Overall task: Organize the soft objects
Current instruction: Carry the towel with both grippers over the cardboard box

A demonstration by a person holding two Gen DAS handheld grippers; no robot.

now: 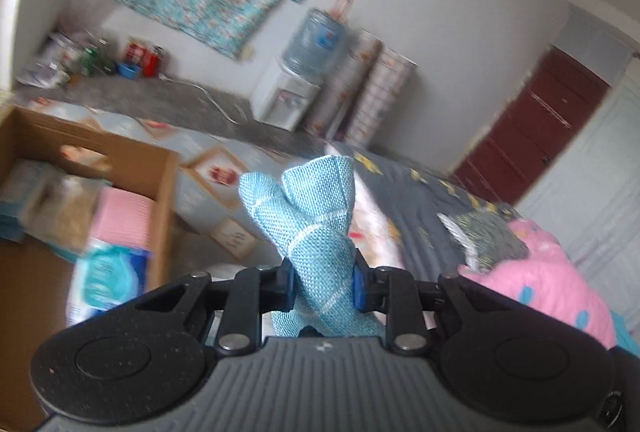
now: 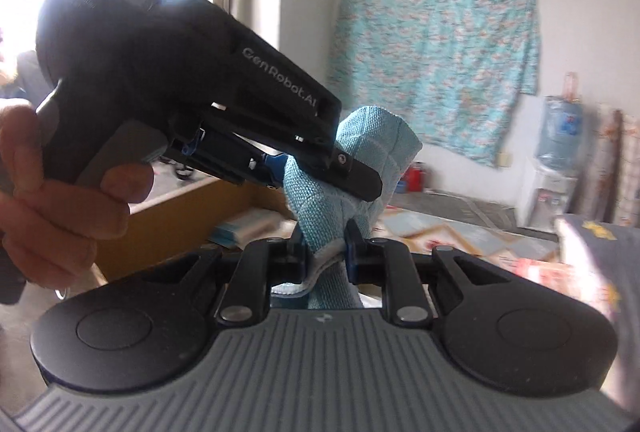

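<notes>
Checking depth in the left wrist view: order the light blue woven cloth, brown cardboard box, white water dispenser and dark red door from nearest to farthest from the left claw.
1. Light blue woven cloth, in the left claw.
2. Brown cardboard box, left.
3. White water dispenser, centre, at the wall.
4. Dark red door, right; too close to call against the dispenser.

Cardboard box [image 1: 132, 168] at left of the left wrist view is cut by the frame edge, contents smeared. Bottles [image 1: 140, 58] upper left too blurred to identify. Blue cloth's [image 2: 320, 200] lower end is hidden behind gripper bodies in both views.
</notes>
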